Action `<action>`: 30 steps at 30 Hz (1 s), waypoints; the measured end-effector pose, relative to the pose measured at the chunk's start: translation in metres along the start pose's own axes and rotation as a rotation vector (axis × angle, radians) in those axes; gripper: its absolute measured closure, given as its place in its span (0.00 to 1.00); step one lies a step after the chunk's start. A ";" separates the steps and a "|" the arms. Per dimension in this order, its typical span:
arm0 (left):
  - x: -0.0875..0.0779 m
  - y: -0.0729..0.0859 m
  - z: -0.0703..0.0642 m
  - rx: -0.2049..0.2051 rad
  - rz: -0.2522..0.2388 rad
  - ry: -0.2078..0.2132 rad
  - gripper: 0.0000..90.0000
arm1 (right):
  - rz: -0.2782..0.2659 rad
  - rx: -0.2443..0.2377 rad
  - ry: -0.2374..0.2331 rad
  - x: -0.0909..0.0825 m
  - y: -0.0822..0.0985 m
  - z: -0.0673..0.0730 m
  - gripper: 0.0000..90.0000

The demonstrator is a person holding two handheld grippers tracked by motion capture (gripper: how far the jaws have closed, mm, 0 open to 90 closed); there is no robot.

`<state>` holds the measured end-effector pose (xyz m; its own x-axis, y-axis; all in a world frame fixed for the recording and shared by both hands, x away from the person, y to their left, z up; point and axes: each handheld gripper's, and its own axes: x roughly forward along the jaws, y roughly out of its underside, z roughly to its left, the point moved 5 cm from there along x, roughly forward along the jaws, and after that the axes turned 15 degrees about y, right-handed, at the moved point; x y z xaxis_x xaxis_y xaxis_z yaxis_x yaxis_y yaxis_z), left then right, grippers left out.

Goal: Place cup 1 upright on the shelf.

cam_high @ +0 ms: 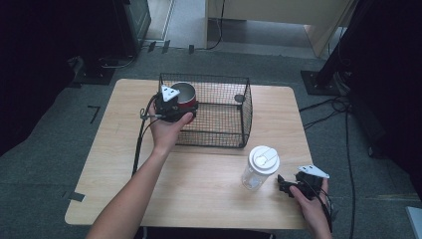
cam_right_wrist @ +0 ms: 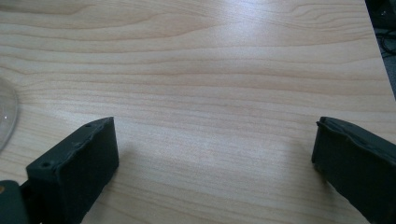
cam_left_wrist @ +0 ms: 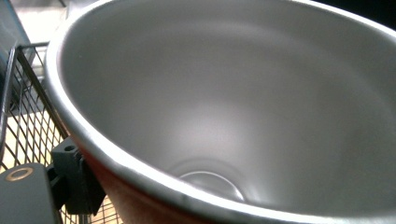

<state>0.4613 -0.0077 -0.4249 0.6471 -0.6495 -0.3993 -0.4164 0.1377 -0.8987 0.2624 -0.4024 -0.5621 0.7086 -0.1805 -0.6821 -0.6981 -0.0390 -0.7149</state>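
Note:
A red cup [cam_high: 185,95] with a bare steel inside [cam_left_wrist: 224,107] is held at the left end of the black wire basket [cam_high: 219,134], about level with its rim. My left gripper [cam_high: 171,107] is shut on the cup's wall; one finger [cam_left_wrist: 70,179] presses its red outside, and the other is hidden. Basket mesh [cam_left_wrist: 23,116] shows beside that finger. A clear tumbler with a white lid [cam_high: 261,167] stands on the table at the front right. My right gripper [cam_high: 286,186] sits low just to the right of it, open [cam_right_wrist: 215,140], with bare wood between its jaws.
The wooden table [cam_high: 199,199] has free room in front of the basket and along its left side. A small dark round object [cam_high: 239,98] sits at the basket's far right. The tumbler's edge [cam_right_wrist: 5,116] is at the left of the right gripper view. Cables lie on the floor at the right.

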 end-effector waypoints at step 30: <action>0.036 0.026 0.005 -0.014 0.212 -0.054 0.08 | -0.001 -0.002 -0.004 0.000 0.000 0.001 0.01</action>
<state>0.4775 -0.0236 -0.4633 0.5768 -0.5663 -0.5887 -0.5556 0.2563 -0.7909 0.2623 -0.4018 -0.5621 0.7094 -0.1764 -0.6824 -0.6980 -0.0414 -0.7149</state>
